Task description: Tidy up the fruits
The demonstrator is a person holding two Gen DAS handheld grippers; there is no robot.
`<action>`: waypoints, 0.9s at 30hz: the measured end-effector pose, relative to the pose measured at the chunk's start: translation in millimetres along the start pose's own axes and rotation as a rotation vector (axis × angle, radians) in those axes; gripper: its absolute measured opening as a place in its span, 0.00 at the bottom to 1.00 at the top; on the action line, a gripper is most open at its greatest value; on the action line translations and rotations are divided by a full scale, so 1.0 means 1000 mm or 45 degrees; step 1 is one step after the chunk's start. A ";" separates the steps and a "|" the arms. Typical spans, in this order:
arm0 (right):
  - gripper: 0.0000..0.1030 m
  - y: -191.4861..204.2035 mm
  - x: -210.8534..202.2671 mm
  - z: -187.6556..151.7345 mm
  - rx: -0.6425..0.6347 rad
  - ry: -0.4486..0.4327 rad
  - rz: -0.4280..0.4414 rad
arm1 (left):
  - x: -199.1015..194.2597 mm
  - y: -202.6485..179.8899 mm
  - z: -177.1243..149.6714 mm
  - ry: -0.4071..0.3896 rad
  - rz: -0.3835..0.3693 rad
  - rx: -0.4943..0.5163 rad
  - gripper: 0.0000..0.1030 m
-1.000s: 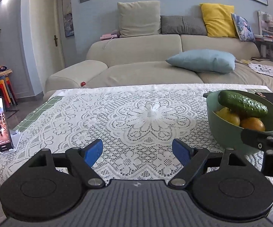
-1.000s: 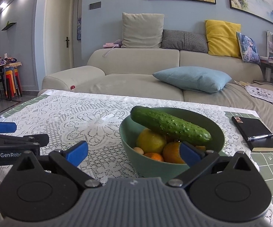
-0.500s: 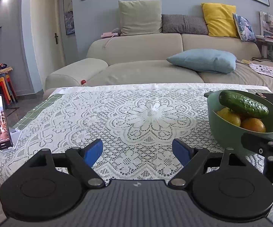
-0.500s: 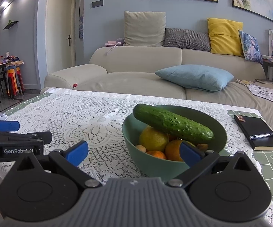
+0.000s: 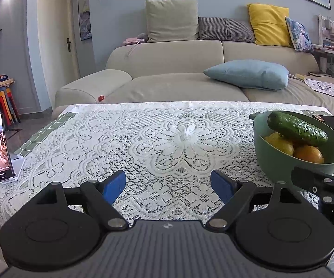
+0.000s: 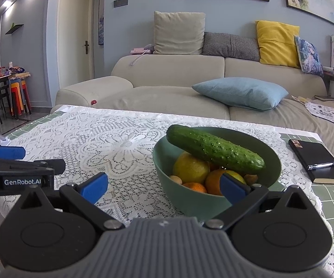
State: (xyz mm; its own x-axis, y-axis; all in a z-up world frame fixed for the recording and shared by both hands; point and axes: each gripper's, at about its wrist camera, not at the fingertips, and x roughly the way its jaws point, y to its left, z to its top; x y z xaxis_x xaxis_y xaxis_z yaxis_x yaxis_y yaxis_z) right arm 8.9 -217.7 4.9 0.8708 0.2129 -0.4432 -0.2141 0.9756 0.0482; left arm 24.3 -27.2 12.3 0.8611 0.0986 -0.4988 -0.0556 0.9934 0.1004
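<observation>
A green bowl on the lace-covered table holds a cucumber atop oranges and lemons. The right gripper hovers before the bowl, the left gripper beside it, both with jaws apart and empty.

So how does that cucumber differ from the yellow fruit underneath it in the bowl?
The cucumber is long, dark green and bumpy; the yellow fruit is round, smooth and bright yellow. The cucumber lies slanted on top of the pile, one end poking over the rim, while the yellow fruit sits low inside, partly covered by it. Both rest in the green bowl, and neither is held by a gripper.
</observation>
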 end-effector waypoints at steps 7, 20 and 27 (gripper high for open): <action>0.96 0.000 0.000 0.000 0.010 0.003 0.002 | 0.000 0.000 0.000 0.000 -0.001 -0.001 0.94; 0.96 -0.001 0.002 -0.001 0.025 0.008 0.007 | 0.000 0.001 0.000 0.001 0.000 -0.002 0.94; 0.96 -0.001 0.002 -0.001 0.028 0.008 0.010 | 0.000 0.001 0.000 0.002 0.001 -0.004 0.94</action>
State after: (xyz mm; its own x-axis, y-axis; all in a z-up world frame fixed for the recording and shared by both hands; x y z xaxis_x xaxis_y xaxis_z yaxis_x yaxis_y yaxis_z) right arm 10.2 -218.5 3.1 0.8663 0.2201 -0.4485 -0.2107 0.9749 0.0715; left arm 24.1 -26.0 12.4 0.8603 0.0993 -0.5000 -0.0576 0.9935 0.0981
